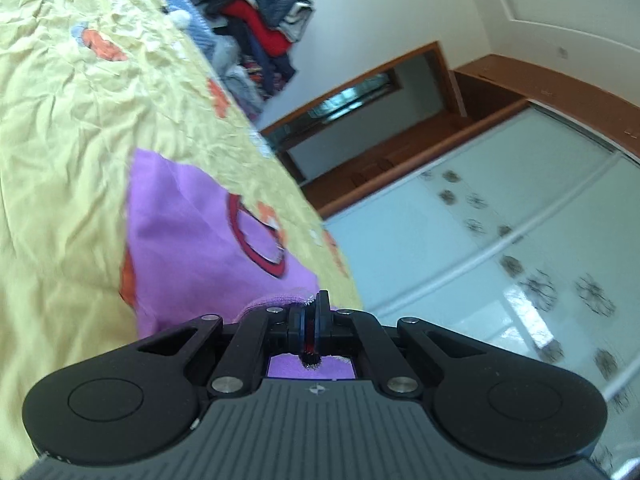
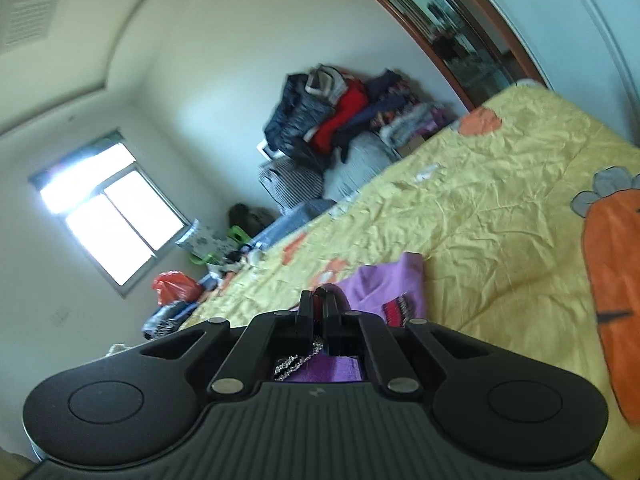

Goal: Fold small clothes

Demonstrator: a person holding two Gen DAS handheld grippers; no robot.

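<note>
walls (image 2: 208,80): white | window (image 2: 108,220): brightly lit | bed (image 2: 500,200): covered in yellow carrot-print sheet | wardrobe (image 1: 500,208): glass sliding doors | clothes pile (image 2: 340,120): stacked against wall

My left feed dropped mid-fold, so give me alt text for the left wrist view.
The left gripper is shut on an edge of the purple garment, which trails away over the yellow bedspread. A pile of clothes sits at the far end of the bed, with a glass-door wardrobe to the right.

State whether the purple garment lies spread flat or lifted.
Partly lifted: purple garment is pinched by left gripper and right gripper.
</note>
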